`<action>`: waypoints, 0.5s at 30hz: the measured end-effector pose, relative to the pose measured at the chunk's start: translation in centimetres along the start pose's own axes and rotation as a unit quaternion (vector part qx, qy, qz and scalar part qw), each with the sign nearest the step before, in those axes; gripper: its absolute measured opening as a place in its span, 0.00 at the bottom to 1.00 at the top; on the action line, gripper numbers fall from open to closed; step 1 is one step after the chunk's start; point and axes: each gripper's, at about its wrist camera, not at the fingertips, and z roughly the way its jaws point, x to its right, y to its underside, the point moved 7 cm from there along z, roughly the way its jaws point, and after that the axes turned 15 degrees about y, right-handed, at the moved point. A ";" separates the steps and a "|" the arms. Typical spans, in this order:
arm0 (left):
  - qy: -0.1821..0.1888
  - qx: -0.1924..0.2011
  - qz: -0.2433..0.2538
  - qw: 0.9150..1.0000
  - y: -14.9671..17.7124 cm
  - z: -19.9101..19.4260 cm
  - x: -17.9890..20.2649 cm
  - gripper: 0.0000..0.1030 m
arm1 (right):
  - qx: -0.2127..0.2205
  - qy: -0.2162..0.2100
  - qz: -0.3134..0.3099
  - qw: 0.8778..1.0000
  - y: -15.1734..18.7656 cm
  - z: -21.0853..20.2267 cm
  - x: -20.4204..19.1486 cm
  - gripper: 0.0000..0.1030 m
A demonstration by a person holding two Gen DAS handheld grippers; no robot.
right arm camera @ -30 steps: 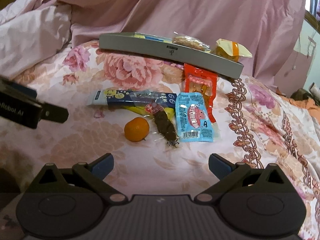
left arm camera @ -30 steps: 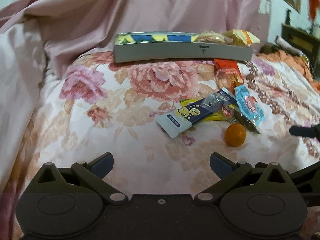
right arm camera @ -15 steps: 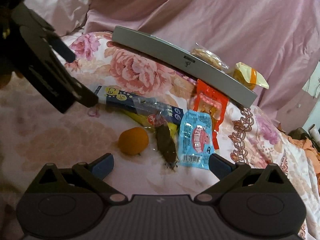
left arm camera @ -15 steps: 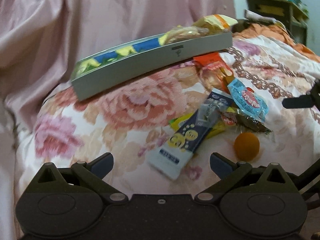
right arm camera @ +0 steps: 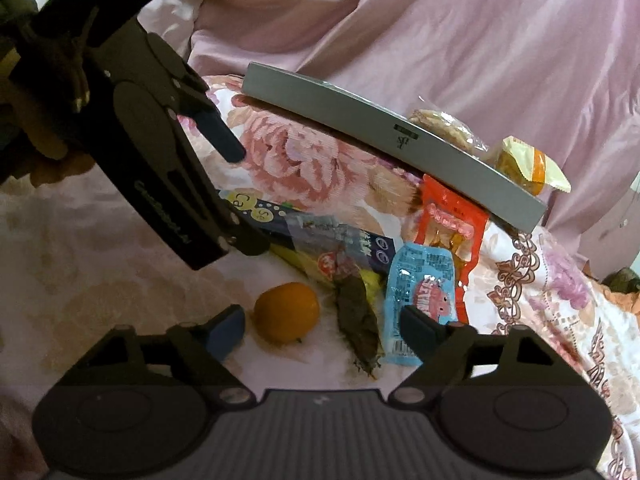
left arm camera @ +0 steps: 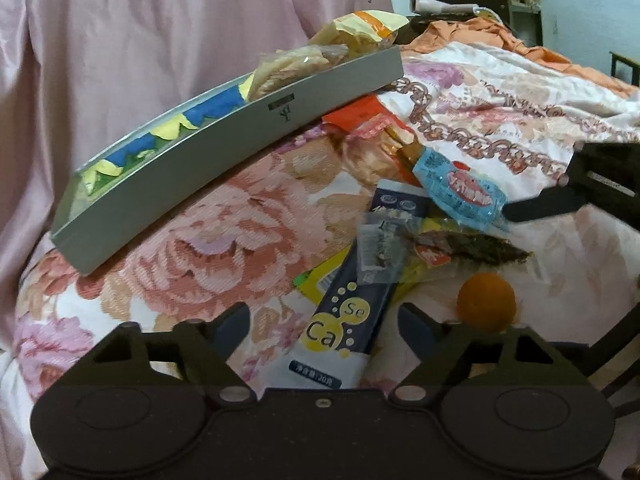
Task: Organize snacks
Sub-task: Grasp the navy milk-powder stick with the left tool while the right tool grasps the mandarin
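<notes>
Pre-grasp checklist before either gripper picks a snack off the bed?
1. Left gripper jaws closing, dark blue Ca-Se packet between them, not pressed: ok.
2. Right gripper jaws closing, empty; small orange fruit just ahead: ok.
3. Grey rectangular tray has free space: ok.
4. Blue packet clear of other wrappers: not ok, a clear wrapper overlaps it.
5. Grippers apart from each other: ok.

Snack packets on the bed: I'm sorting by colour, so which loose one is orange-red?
The orange-red packet beside the grey tray; the others are light blue or dark blue.
</notes>
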 end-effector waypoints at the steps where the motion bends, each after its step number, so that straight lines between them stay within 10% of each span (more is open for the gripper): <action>1: 0.006 0.002 -0.002 1.000 -0.1 0.0 0.0 0.74 | -0.002 -0.004 0.004 1.000 0.0 0.0 0.1 0.79; 6: 0.040 0.000 -0.019 0.999 -0.5 0.4 0.4 0.46 | -0.001 -0.016 0.011 1.000 -0.1 0.0 -0.1 0.69; 15: 0.039 -0.019 -0.069 0.997 -0.3 0.6 1.2 0.36 | 0.002 -0.030 0.005 1.000 -0.3 0.1 -0.9 0.50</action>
